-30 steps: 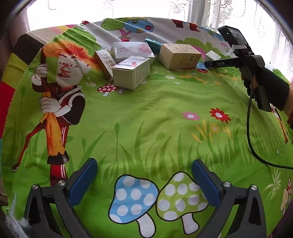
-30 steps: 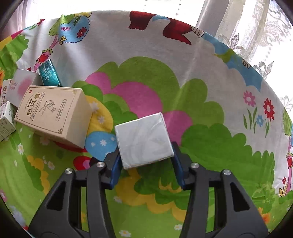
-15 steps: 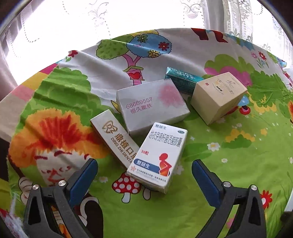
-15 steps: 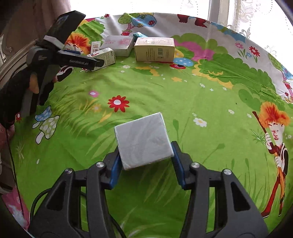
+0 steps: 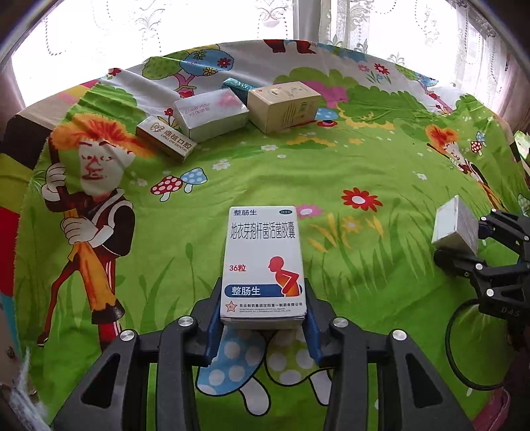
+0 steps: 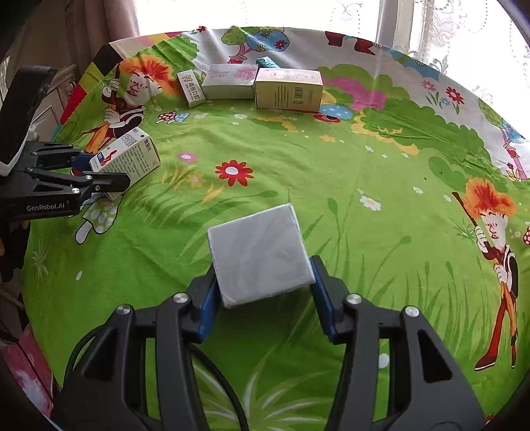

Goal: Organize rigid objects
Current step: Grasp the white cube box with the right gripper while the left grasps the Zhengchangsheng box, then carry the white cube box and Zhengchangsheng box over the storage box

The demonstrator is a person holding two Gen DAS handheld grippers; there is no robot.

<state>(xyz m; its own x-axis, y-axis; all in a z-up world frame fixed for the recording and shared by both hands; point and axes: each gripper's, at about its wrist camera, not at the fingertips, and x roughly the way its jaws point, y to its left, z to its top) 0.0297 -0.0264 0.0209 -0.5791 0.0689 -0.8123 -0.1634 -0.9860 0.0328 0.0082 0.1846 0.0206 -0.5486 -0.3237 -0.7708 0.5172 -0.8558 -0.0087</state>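
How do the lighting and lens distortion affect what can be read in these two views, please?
Left wrist view: the window behind is blown out white, the fisheye bends the cloth's far edge into an arc, yet the medicine box print stays sharp. Right wrist view: the same backlight, dark vignetted corners, and the silver box looks flat grey, with no legible print.

The left gripper [image 5: 263, 318], jaws closing, clamps the white medicine box [image 5: 263, 262] by its near end above the green cartoon cloth [image 5: 364, 265]; the right gripper [image 5: 463, 243] grips a silver box [image 5: 455, 228].
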